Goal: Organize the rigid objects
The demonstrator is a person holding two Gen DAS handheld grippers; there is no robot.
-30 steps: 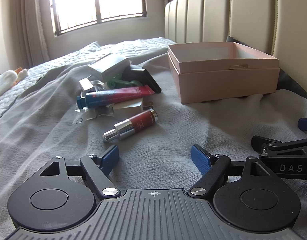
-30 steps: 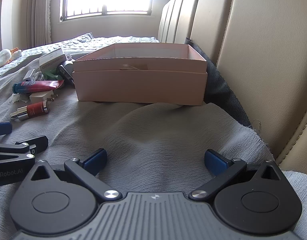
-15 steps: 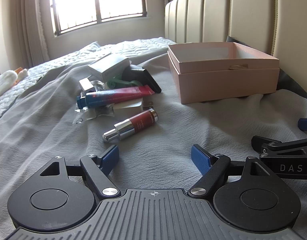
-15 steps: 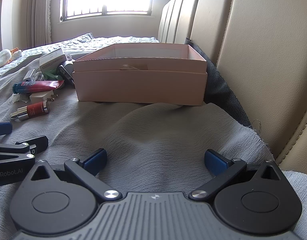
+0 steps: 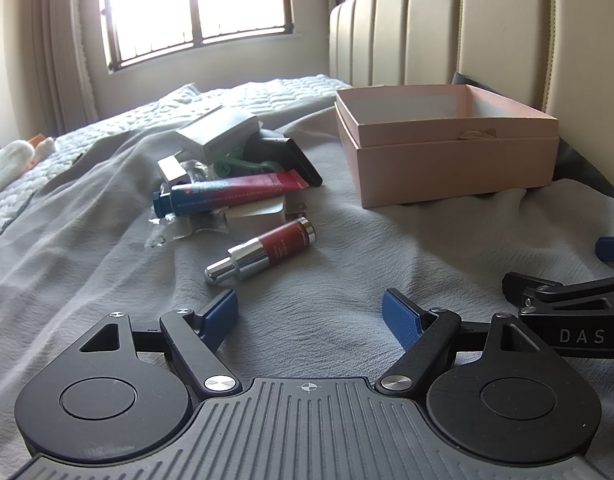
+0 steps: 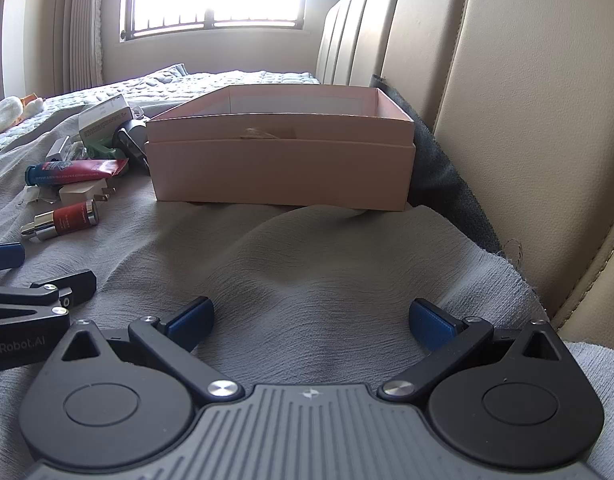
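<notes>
An open pink box stands on the grey bedsheet near the headboard; it also shows in the right wrist view. To its left lies a pile of small items: a red bottle with a silver cap, a red-and-blue tube, a white plug, a grey carton and a black object. My left gripper is open and empty, just short of the red bottle. My right gripper is open and empty, in front of the box.
A padded beige headboard rises on the right. A dark grey cloth lies between box and headboard. A window is at the back. A white rolled item lies at far left on the quilt.
</notes>
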